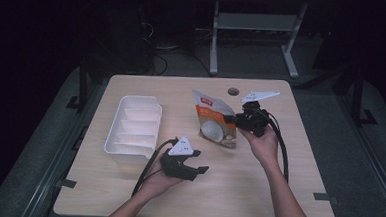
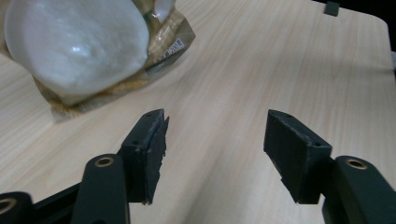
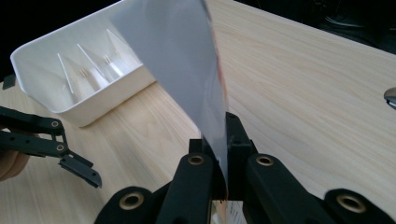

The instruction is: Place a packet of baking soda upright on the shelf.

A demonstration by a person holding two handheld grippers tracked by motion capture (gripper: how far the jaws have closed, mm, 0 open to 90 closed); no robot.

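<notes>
Snack bag pinched upright at the centre of the table

The right gripper (image 1: pixel 234 119) clamps its jaws on the edge of the snack bag (image 1: pixel 214 120), which seems tilted, lower end on the table (image 1: pixel 277 183). The left gripper (image 1: pixel 197 171), lower centre, hangs with jaws apart, holding nothing. A white divided tray (image 1: pixel 132 128) sits at left.

This looks like a lab or recording room — a pale wooden bench (image 1: pixel 256 192) stands alone on grey carpet (image 1: pixel 358 162) in a dark space. Beyond its far edge, cables (image 1: pixel 158 61) trail on the floor beside a grey metal frame (image 1: pixel 255 26) — no home furnishings.
</notes>
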